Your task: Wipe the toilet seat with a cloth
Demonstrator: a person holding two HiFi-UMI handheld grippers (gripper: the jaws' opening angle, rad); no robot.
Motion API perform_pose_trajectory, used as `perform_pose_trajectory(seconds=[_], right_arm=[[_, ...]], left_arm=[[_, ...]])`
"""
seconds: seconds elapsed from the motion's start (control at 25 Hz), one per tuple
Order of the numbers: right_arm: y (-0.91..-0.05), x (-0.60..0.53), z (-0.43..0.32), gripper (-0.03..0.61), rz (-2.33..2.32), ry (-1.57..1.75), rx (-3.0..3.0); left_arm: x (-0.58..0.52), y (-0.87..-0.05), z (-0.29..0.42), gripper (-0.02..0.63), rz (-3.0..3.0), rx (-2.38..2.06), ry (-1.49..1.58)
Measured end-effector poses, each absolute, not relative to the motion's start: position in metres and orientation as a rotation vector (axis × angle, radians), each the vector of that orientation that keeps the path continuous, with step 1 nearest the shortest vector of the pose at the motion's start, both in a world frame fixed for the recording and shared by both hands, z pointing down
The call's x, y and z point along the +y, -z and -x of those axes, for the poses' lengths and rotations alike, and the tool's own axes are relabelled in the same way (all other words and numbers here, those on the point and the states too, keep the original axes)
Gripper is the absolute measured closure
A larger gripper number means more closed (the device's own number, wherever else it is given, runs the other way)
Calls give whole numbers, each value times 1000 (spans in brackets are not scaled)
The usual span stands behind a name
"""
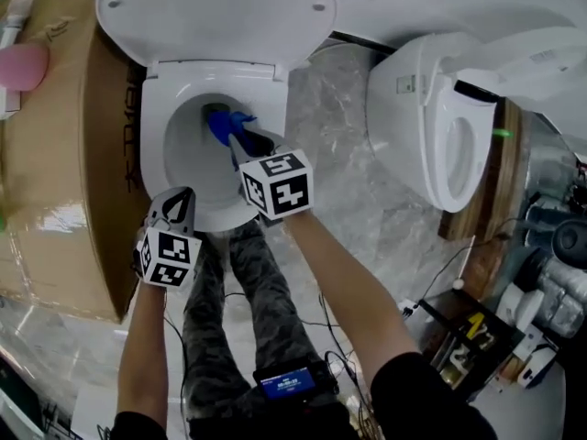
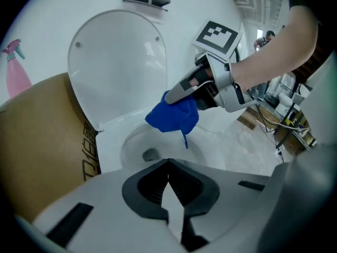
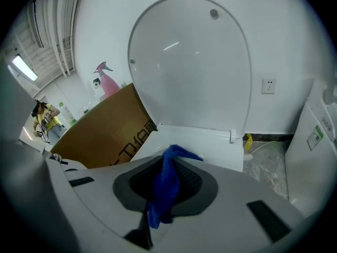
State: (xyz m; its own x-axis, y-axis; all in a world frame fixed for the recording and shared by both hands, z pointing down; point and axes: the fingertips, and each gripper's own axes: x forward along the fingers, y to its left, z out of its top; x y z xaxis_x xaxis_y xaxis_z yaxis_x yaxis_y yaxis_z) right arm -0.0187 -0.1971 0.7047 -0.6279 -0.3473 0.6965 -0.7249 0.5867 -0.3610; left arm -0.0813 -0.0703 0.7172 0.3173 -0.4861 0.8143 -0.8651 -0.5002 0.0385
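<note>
Blue cloth, right gripper (clamped), printed box

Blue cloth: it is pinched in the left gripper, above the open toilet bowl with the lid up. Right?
Not quite. The blue cloth is pinched in the right gripper, as the right gripper view shows; the left gripper is shut on nothing. It is above the open toilet bowl, lid up.

Overhead and close views, shared toilet
</note>
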Motion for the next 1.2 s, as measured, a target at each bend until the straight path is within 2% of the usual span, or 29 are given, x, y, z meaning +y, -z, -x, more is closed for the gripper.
perform_pose_trajectory(seconds=[0.52,1.2], right_arm=[[-752,-310,86,532,-784,-702,-2226],[-796,-296,202,532,-514,-615,-2246]], left_arm=[[-116,-722,108,603,-1981,-1332,-893],[-105,-731,129,603,-1873,-1400,-755]])
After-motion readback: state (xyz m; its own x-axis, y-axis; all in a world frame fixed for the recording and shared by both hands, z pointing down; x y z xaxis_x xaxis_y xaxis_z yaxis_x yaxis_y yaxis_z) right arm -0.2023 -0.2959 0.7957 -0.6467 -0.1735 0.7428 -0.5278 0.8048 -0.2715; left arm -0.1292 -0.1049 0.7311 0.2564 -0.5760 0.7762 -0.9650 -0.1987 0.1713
